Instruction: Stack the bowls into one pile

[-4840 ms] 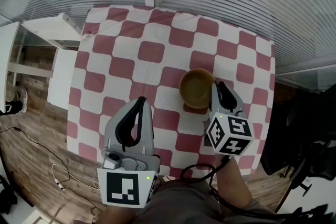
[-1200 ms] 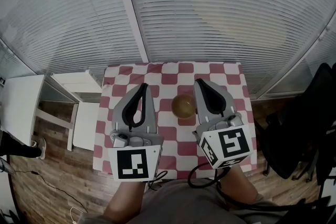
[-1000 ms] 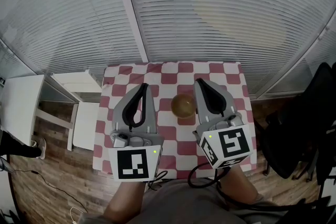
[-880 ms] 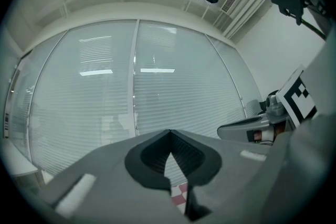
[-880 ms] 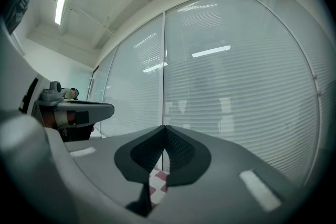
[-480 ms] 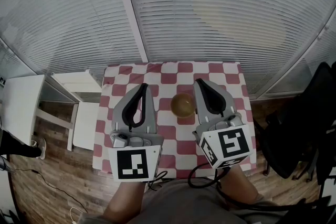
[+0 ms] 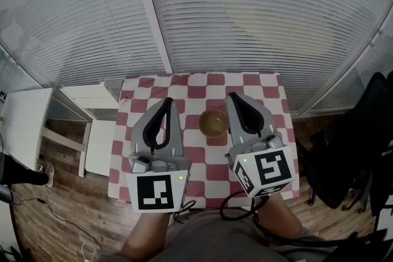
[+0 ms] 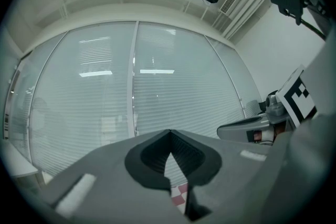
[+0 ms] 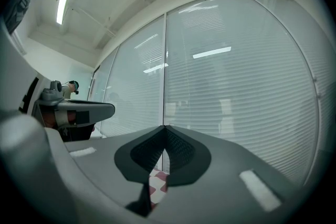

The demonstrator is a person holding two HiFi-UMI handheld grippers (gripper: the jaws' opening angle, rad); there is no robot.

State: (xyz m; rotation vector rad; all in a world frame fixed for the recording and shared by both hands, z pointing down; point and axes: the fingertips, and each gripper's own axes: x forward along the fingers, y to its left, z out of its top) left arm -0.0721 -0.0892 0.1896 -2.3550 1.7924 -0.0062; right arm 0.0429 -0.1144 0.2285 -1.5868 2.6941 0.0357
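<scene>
Brown bowl [image 7: 213, 123] sat on checkered table [image 7: 270, 86]. Left gripper [image 7: 166, 102] hung left of bowl, right gripper [image 7: 233, 97] right of bowl. Both grippers' jaws were pressed together, empty.

Red/white checked cloth [image 7: 202, 79] covers table, mid-frame. Blinds [image 7: 264, 15] fill whole upper half, w/ white post [image 7: 150, 9] left of centre. White shelf unit [image 7: 40, 112] at left edge; white panel [image 7: 95, 147] betw. it & table. Wood floor [image 7: 67, 211] lower left. Black chair [image 7: 353, 156] at right edge. In right gripper view, strip light [image 9: 64, 0] on ceiling, upper left.
</scene>
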